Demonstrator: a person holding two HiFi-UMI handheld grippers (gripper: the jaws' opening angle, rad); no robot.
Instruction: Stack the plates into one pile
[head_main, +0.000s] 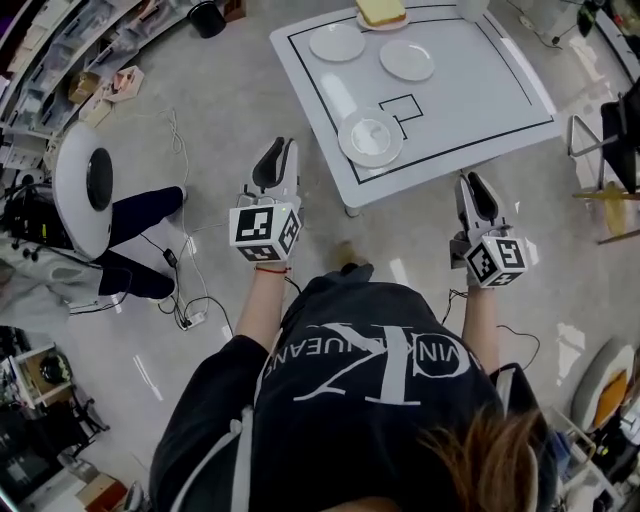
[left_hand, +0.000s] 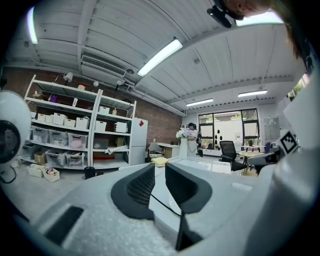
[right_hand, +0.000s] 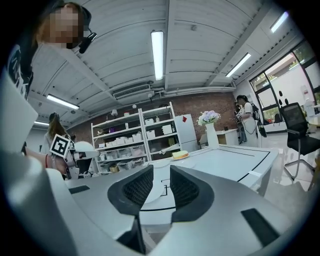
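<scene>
In the head view a white table with black outlines stands ahead of me. Three white plates lie apart on it: one near the front edge, one at the middle and one farther left. My left gripper hangs over the floor, left of the table's near corner, open and empty. My right gripper hovers just short of the front edge, also open with nothing between its fingers. The right gripper view shows the near plate partly behind the jaws.
A further plate with a yellow block sits at the table's far edge, beside a white cup. A seated person's legs and a white round device are at the left, cables on the floor, a chair at the right.
</scene>
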